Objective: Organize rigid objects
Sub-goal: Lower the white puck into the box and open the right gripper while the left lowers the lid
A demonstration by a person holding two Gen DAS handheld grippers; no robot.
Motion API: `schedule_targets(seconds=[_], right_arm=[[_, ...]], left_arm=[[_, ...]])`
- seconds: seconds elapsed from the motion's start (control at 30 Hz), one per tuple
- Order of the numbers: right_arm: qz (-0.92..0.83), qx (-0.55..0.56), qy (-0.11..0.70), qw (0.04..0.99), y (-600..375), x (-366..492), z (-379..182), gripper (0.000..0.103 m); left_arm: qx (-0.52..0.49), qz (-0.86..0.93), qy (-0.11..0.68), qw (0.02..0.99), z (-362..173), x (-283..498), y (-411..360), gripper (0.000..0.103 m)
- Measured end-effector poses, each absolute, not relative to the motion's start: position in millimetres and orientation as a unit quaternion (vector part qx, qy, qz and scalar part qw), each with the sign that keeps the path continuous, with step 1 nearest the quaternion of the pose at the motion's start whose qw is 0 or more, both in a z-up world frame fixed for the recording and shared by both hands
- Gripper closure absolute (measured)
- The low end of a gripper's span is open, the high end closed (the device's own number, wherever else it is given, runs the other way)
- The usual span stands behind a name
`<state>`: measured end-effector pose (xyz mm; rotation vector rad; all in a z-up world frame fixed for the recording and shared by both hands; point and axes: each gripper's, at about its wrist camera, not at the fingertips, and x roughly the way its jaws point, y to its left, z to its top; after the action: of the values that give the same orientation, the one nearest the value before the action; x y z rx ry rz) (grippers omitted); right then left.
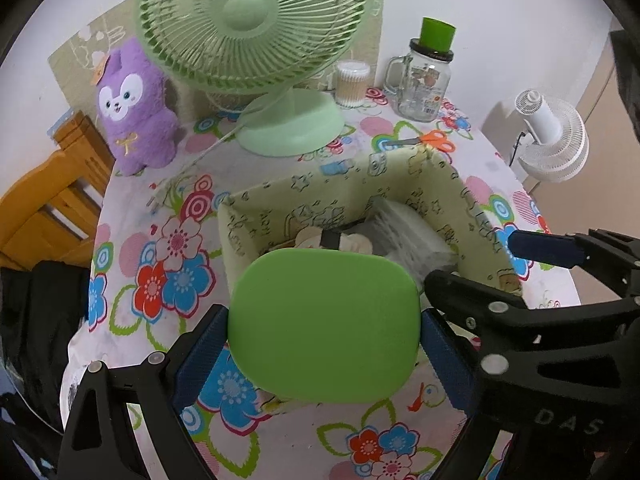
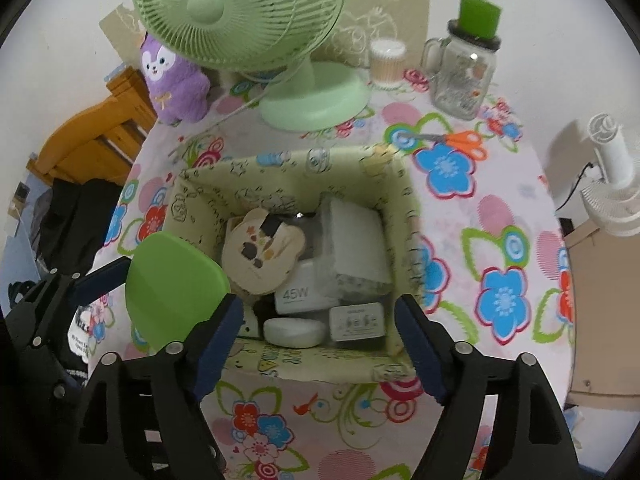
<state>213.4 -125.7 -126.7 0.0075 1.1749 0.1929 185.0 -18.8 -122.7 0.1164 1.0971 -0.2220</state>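
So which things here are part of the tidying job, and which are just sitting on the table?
Part of the job:
- green lid, clamped in the left gripper
- fabric box with the white charger, bear-shaped piece and other small items in it
- right gripper, open above the box

Lying about:
- green fan
- purple plush
- glass jar
- cotton swabs
- orange scissors
- white fan
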Motion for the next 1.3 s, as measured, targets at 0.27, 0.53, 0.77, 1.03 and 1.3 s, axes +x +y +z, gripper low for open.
schedule_targets(seconds=[0.27,0.53,0.77,1.03,1.3], right_arm=[[0.056,-0.001,0.532,0.845,-145.0,212.9,-112.6,0.018],[0.036,0.007,0.529,0.848,-158.1,217.7,-110.8,0.018],[0.023,0.010,0.532,0.846,-164.3,222.8,-114.2,0.018],[0.014,0.008,0.542,0.840,-165.0,228.5,-124.4,0.018],[0.012,0.002,0.552,0.834,-159.0,236.1,-136.3,0.018]], left_arm=[[0.069,-0.121,0.512,0.848,-117.2,195.5,-33.8,0.008],[0.068,-0.130,0.515,0.845,-120.1,210.3,-41.5,0.008],[0.068,-0.134,0.526,0.837,-132.7,223.6,-46.0,0.008],[0.072,-0.138,0.545,0.824,-154.1,235.3,-47.0,0.008],[0.071,-0.141,0.561,0.813,-171.3,243.5,-46.7,0.008]])
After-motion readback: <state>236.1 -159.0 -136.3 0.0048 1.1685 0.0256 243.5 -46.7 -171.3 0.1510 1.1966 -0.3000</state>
